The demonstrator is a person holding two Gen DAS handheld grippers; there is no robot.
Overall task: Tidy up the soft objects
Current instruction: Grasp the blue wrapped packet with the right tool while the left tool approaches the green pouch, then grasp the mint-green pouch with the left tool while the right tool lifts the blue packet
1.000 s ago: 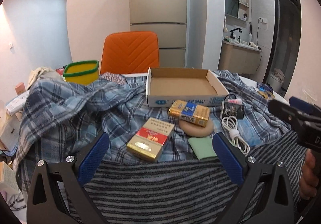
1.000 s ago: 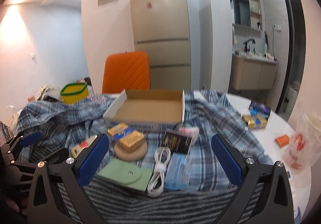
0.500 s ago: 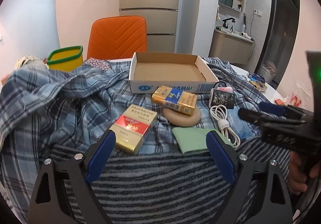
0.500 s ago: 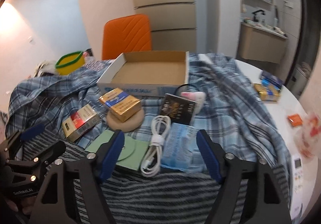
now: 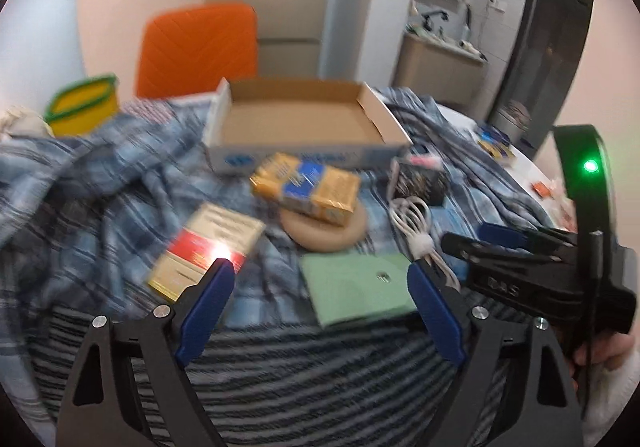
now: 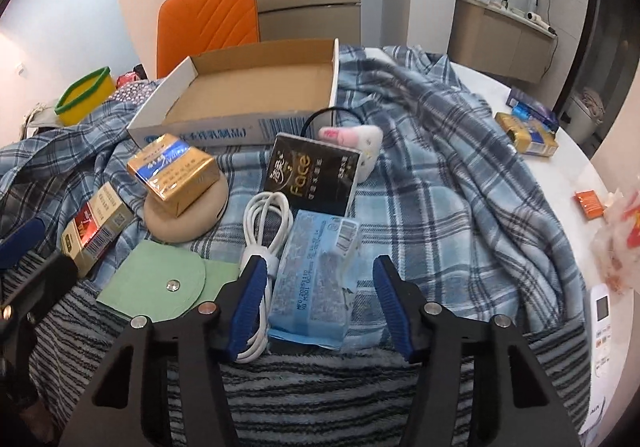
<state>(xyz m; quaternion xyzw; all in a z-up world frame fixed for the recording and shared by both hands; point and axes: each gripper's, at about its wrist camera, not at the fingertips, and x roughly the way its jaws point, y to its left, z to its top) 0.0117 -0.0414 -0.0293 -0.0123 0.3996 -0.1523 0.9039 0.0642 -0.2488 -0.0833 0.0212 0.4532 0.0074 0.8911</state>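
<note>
An open cardboard box [image 5: 300, 123] [image 6: 256, 95] sits on a blue plaid cloth [image 6: 448, 175]. In front of it lie a gold-and-blue pack [image 5: 306, 187] [image 6: 172, 175] on a round tan pad [image 6: 188, 215], a gold-and-red pack [image 5: 208, 243] [image 6: 94, 229], a green snap pouch [image 5: 356, 291] [image 6: 160, 287], a coiled white cable [image 6: 264, 231], a black tissue pack [image 6: 312, 175] and a blue tissue pack [image 6: 316, 279]. My left gripper [image 5: 320, 283] is open above the green pouch. My right gripper [image 6: 320, 279] is open around the near end of the blue tissue pack.
A grey striped towel [image 6: 320, 387] covers the near table edge. An orange chair [image 6: 208, 15] and a yellow basket [image 6: 86, 95] stand behind. Small packs [image 6: 528, 131] and a remote [image 6: 600, 327] lie on the bare white table at the right.
Both grippers have moved forward and down toward the items. The right gripper's fingers have narrowed and now straddle the blue tissue pack. The left view has swung slightly left.
</note>
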